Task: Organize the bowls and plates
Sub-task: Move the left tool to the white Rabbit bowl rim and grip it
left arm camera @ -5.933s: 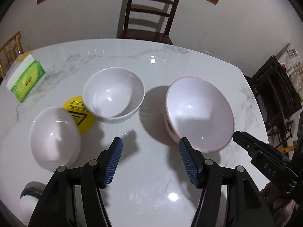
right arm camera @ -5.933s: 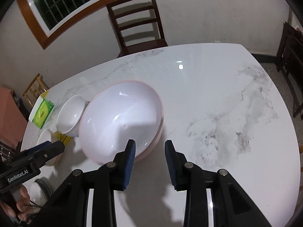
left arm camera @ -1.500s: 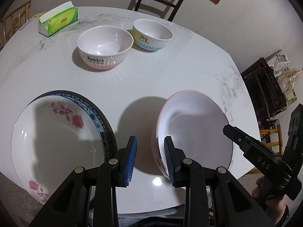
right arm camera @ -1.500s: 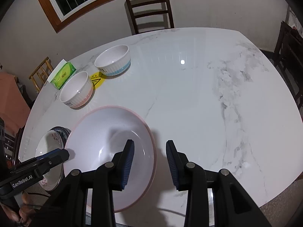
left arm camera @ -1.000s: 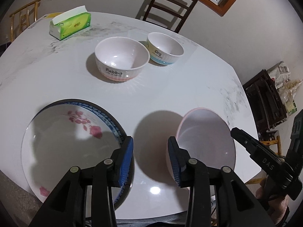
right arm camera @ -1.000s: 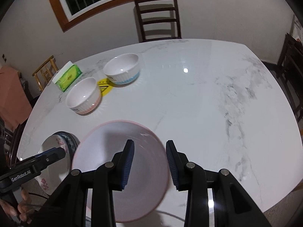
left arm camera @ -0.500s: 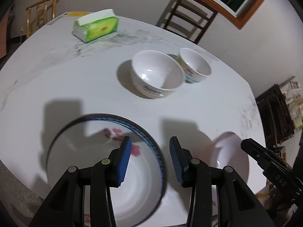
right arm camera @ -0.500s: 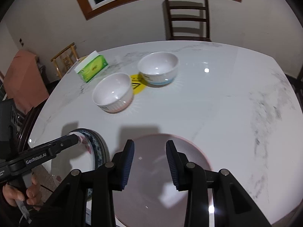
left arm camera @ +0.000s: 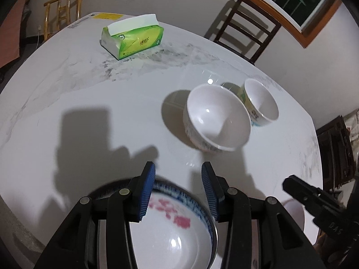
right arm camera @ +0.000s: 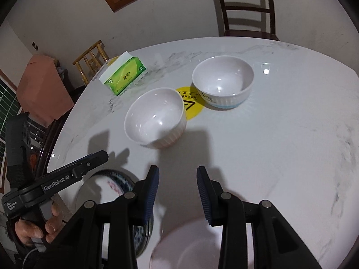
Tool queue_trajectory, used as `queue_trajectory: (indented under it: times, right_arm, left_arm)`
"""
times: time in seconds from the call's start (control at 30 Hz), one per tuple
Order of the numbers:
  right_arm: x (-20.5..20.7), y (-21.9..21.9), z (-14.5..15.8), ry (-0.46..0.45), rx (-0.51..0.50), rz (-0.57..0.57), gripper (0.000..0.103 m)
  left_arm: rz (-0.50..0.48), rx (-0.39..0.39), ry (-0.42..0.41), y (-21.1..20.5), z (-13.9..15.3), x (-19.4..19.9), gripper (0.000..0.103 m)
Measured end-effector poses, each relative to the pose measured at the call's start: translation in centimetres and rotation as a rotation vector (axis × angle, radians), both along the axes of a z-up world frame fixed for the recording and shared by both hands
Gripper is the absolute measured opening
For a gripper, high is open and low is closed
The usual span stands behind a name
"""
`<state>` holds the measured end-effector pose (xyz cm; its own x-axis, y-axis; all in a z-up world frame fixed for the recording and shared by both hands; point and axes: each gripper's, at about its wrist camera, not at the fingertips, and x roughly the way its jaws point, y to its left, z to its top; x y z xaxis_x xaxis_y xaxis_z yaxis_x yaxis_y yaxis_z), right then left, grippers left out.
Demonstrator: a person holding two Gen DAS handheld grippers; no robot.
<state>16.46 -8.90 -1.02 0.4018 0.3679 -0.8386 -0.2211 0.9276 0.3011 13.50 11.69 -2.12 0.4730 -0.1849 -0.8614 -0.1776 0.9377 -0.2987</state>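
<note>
A floral plate (left arm camera: 175,235), white with red flowers and a blue band inside a dark rim, lies at the near edge of the marble worktop (left arm camera: 94,103), right below the left gripper (left arm camera: 178,189). Its blue-padded jaws stand apart above the plate's far rim with nothing between them; they have just been opening a little. To the right of the plate sits a pale pink-rimmed bowl (right arm camera: 190,244), seen from the right wrist view under the right gripper (right arm camera: 178,188), whose jaws are also parted and grip nothing. In the left wrist view only a sliver of this bowl shows behind the right gripper's black finger.

Farther out on the worktop stand two small bowls. The ribbed white bowl (left arm camera: 216,121) is nearer to the plate, and just beyond it, close beside it, sits the blue-based bowl (left arm camera: 261,102) with printed lettering on its wall. Between them a round yellow sticker (right arm camera: 190,106) lies flat on the marble. At the far left side of the worktop rests a green tissue pack (left arm camera: 132,39) with a white sheet sticking up.

A hand (right arm camera: 38,228) holds the left gripper's handle at the lower left of the right wrist view. Beyond the worktop stand a dark wooden chair (right arm camera: 245,6) against the wall and a yellow chair (left arm camera: 61,11) to the left.
</note>
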Motion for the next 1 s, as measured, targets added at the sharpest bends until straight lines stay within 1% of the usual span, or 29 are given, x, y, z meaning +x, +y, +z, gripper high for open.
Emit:
queue_trajectory:
  times: [0.13, 0.27, 0.47, 0.73, 0.83, 0.93, 1.0]
  right_arm:
    - [2.7, 0.7, -1.2, 0.036, 0.0, 0.013, 0.035]
    - [5.3, 1.1, -2.1, 0.064, -0.004, 0.011, 0.035]
    - [7.8, 1.8, -2.7, 0.072, -0.024, 0.02, 0.035]
    - [9.8, 3.1, -4.0, 0.082, -0.065, 0.051, 0.035]
    - [10.2, 3.5, -4.5, 0.084, -0.077, 0.059, 0.035]
    - [10.6, 3.6, -5.1, 0.103, -0.074, 0.067, 0.035]
    - [10.9, 3.7, -5.3, 0.113, -0.062, 0.072, 0.033]
  left_arm:
    - [0.013, 0.009, -0.002, 0.1, -0.2, 1.6, 0.039]
    - [0.04, -0.002, 0.006, 0.5, -0.5, 3.4, 0.039]
    - [0.041, 0.008, 0.003, 0.5, -0.9, 5.9, 0.039]
    - [0.031, 0.031, 0.048, -0.2, -2.9, 8.4, 0.038]
    - [0.024, 0.038, 0.064, -0.4, -3.8, 9.0, 0.036]
    - [0.012, 0.035, 0.072, -0.7, -4.5, 9.4, 0.024]
    - [-0.002, 0.022, 0.08, -0.9, -5.0, 9.6, 0.021]
